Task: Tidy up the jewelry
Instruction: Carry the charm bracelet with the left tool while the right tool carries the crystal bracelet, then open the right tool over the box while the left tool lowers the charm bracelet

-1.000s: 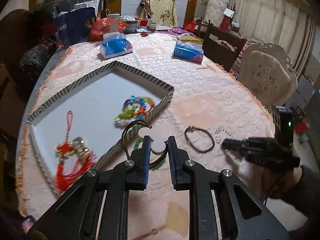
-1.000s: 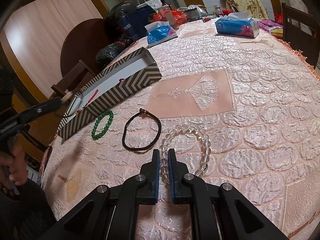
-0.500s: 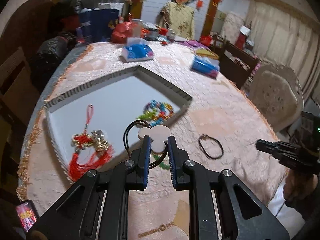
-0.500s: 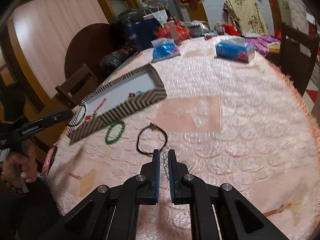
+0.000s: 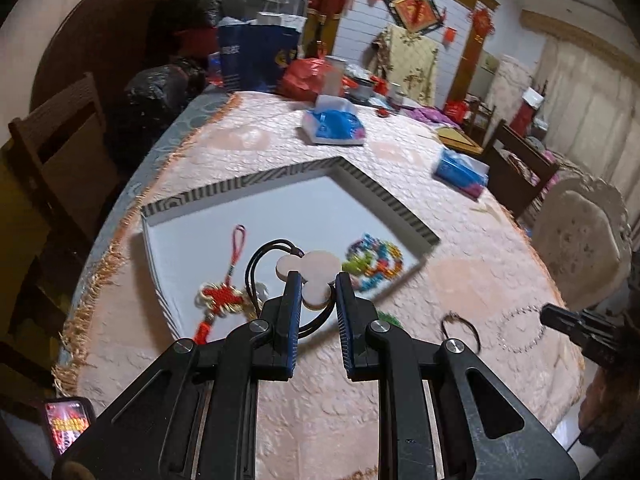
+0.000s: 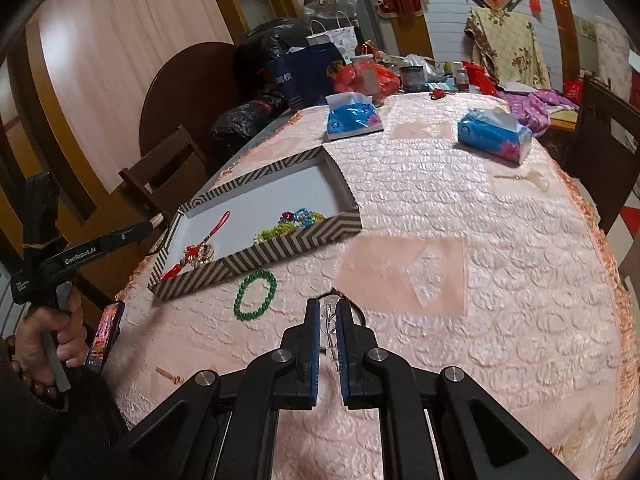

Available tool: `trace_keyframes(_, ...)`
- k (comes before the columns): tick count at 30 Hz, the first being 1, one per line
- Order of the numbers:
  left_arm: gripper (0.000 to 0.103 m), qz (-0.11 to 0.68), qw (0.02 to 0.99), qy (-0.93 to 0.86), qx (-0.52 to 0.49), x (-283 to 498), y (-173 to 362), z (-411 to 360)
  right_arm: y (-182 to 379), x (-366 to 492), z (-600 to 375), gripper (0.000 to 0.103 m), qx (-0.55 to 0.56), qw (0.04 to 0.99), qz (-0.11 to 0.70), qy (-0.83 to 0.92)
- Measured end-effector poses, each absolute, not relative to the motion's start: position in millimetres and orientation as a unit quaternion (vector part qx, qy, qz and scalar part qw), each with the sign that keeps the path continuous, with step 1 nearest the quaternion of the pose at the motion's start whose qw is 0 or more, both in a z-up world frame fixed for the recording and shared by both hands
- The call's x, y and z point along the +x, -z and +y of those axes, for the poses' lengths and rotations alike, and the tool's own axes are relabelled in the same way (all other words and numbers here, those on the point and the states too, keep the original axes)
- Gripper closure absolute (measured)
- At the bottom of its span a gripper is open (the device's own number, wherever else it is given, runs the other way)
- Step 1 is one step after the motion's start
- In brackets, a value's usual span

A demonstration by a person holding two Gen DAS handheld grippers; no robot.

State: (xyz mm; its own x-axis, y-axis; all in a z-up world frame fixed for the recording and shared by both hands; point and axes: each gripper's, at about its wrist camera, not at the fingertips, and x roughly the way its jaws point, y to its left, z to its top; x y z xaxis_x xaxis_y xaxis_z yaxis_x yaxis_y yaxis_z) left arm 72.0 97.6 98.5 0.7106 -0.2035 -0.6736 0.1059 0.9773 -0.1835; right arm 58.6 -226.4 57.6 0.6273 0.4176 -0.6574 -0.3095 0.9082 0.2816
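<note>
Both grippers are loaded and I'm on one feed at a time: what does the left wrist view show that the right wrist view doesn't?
Left wrist only: the left gripper shut on the pink pendant, with its black cord looping out.

Right wrist only: the right gripper shut on the clear bead bracelet, and the whole green bead bracelet on the cloth beside the tray.

Both: the striped tray, holding the red knot charm and the multicoloured beads.

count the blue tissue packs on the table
2. One tissue pack lies beyond the tray's far corner; the other lies further right, near the table's far right edge. Clutter at the far end may hide more.
</note>
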Motion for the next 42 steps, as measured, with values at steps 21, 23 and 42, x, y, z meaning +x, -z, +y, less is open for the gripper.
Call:
trace_keyframes(21, 0.087, 0.412, 0.909, -0.002, -0.062, 116, -60, 111, -86, 165, -146, 0.096, 0.043, 0.895, 0.382, -0.227)
trace_keyframes(23, 0.087, 0.424, 0.903, -0.005, -0.068, 118, -55, 114, -81, 176, -136, 0.096, 0.043, 0.896, 0.382, -0.224)
trace_keyframes(42, 0.087, 0.470, 0.878, 0.000, -0.090, 122, -32, 113, -22, 214, -82, 0.096, 0.069, 0.860, 0.445, -0.239)
